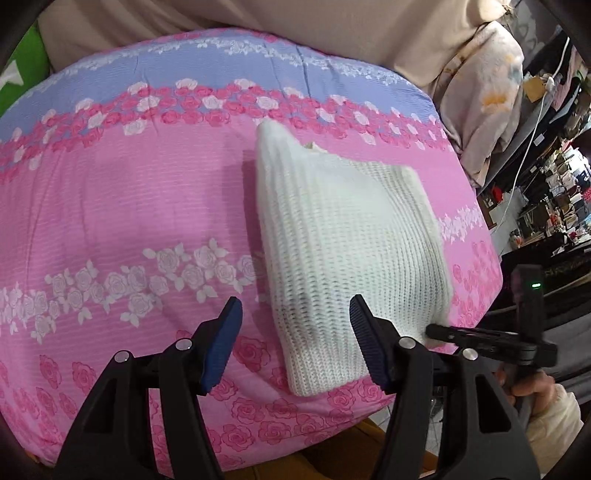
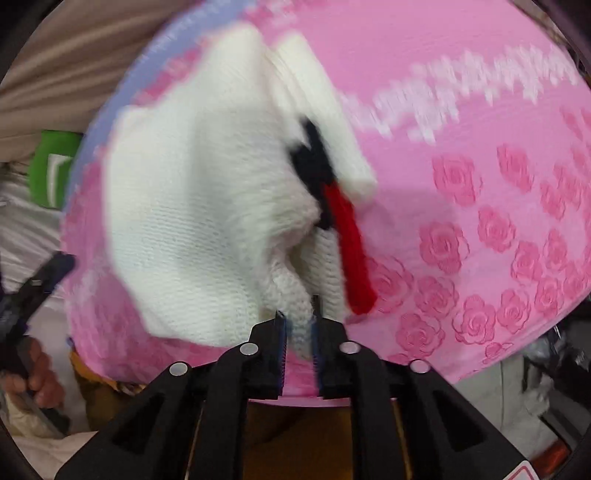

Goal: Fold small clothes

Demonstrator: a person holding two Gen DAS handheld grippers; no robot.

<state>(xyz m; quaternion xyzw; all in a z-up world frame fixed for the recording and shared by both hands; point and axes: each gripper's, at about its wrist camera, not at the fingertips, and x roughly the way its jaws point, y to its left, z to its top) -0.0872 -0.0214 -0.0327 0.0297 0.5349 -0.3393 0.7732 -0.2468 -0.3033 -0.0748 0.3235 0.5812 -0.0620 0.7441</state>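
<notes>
A white knitted garment [image 1: 343,236] lies folded on the pink rose-print bedsheet [image 1: 122,206]. My left gripper [image 1: 295,306] hovers open over its near end, the blue pads apart, with nothing gripped. In the right wrist view the white garment [image 2: 199,206] is bunched and blurred, with a black patch [image 2: 310,155] and a red strip [image 2: 351,243] on it. My right gripper [image 2: 299,332] is shut on a fold of the white knit at the near edge. In the left wrist view the right gripper [image 1: 439,330] touches the garment's near right corner.
Beige cloth [image 1: 258,22] rises behind the bed. A floral pillow [image 1: 487,99] and a white cable [image 1: 532,122] are at the right, beside cluttered shelves. A green item [image 1: 22,74] sits at the far left. The bed's near edge drops to mustard fabric [image 1: 332,454].
</notes>
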